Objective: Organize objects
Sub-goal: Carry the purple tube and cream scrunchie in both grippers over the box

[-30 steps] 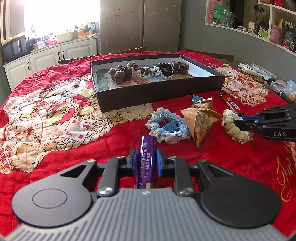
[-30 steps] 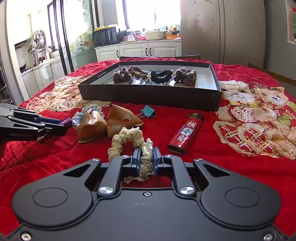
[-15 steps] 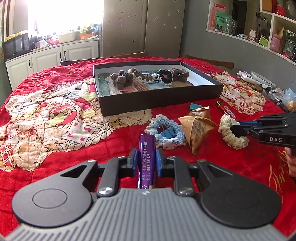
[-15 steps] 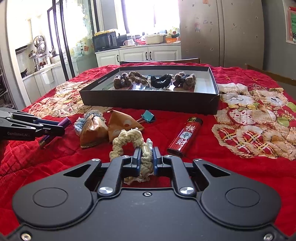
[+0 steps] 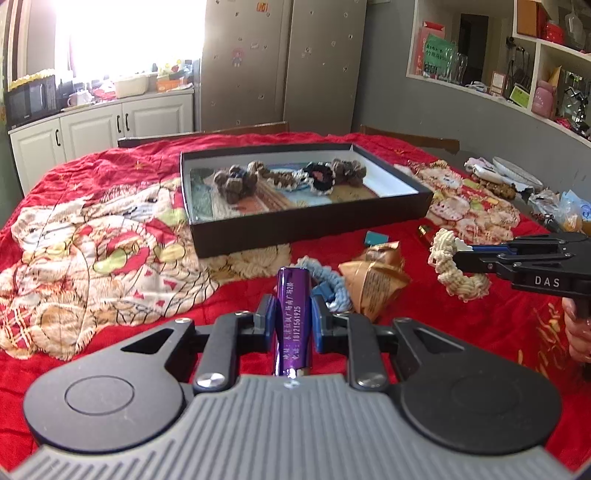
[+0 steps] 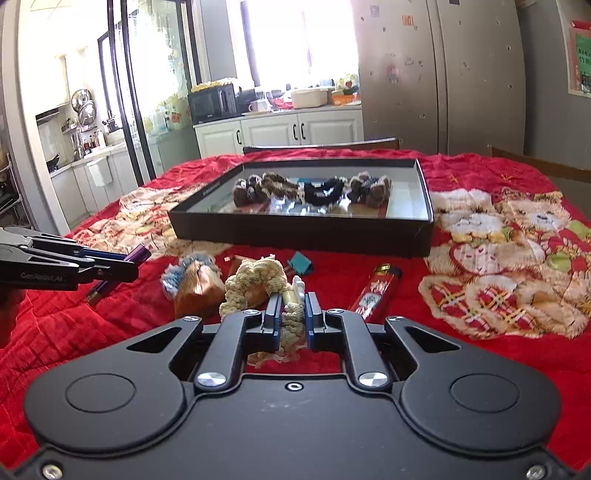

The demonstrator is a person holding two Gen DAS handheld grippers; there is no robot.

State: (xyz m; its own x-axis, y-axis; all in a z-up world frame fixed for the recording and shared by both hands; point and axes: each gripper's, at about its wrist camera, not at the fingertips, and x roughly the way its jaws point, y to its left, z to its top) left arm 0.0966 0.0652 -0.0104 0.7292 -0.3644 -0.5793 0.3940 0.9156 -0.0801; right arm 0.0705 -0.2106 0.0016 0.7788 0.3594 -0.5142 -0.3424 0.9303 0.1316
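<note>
Box [image 5: 306, 232], set toward the bed's far edge: several scrunchies [image 6: 314, 190] already lodged inside. Left loose near the box's front wall: two packets [image 5: 373, 280], blue scrunchie [image 5: 332, 284], red lighter [image 6: 375, 291], clip [image 6: 300, 263]. Purple lighter [image 5: 293, 317] is clamped in the left gripper [image 5: 293, 314], cream scrunchie [image 6: 258, 284] in the right gripper [image 6: 291, 314]; neither yet boxed.

Strong daylight from the window [image 5: 133, 33] at the far wall, blown out to pure white in both views. Soft shadows under both gripper bodies on the red cloth [image 6: 461, 350]. Glare on the box [image 6: 306, 236] floor. Fisheye bending at the edges, dark corners, slight blur throughout.
</note>
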